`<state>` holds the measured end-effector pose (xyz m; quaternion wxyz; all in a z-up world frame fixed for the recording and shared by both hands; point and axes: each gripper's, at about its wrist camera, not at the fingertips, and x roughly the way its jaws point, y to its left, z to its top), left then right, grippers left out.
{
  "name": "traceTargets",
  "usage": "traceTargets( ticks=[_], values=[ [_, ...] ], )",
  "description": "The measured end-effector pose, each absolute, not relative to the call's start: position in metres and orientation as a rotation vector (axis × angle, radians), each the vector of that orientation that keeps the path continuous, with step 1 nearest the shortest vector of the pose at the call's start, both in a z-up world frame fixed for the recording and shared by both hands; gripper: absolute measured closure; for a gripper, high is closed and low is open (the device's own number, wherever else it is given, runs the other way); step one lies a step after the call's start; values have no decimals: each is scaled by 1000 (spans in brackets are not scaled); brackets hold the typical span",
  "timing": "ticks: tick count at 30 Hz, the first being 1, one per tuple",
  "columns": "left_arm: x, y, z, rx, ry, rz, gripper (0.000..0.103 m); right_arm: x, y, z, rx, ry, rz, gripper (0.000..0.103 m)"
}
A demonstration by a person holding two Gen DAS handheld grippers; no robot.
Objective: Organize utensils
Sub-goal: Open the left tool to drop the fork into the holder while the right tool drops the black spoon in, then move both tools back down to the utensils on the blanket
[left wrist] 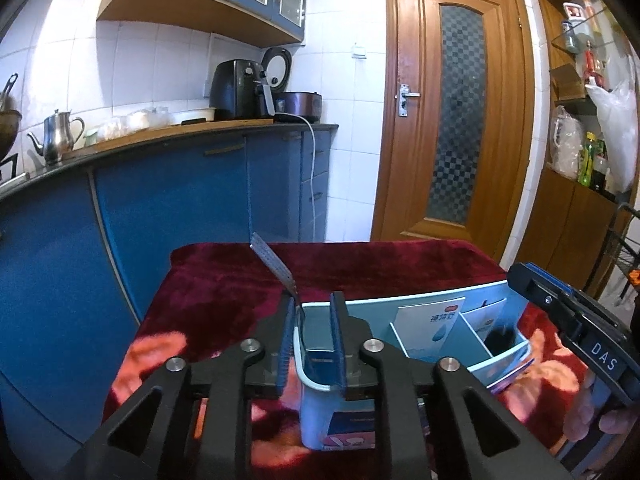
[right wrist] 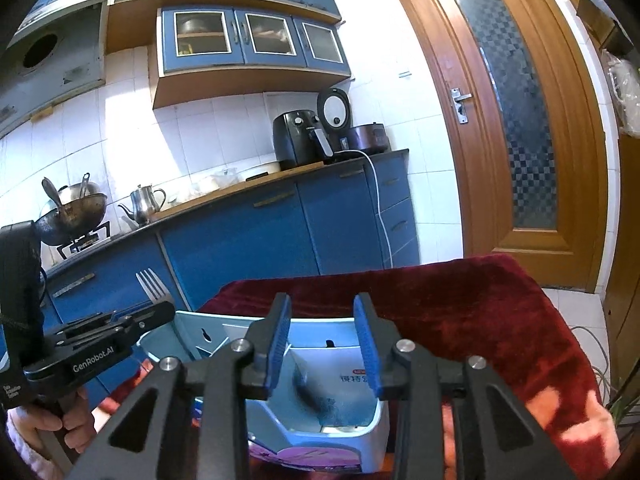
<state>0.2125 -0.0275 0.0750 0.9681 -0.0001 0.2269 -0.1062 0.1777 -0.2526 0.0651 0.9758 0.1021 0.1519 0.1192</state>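
A light-blue utensil holder (left wrist: 408, 312) with dividers stands on a dark-red cloth (left wrist: 380, 268). My left gripper (left wrist: 314, 320) hovers over the holder's left compartment with its jaws apart. A metal fork (left wrist: 276, 264) leans against the left finger, its handle sticking up and back. In the right wrist view the fork's tines (right wrist: 151, 282) stick up above the left gripper (right wrist: 120, 328). My right gripper (right wrist: 324, 344) is open and empty above the holder (right wrist: 332, 360). A dark, blurred utensil (right wrist: 306, 390) is inside the compartment below it.
Blue kitchen cabinets (left wrist: 168, 208) with a countertop holding a kettle (left wrist: 58, 136), air fryer (left wrist: 238, 90) and rice cooker (left wrist: 300, 104) stand behind the table. A wooden door (left wrist: 456, 112) is at the back right. Shelves with bottles (left wrist: 588, 100) are at the far right.
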Motion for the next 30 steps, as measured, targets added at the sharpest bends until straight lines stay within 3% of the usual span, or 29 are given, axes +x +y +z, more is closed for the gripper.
traceTargets(
  ticks=[30],
  values=[
    [126,-16,110,30,490,-261,79,79,-271,93,257,461,79,67]
  ],
)
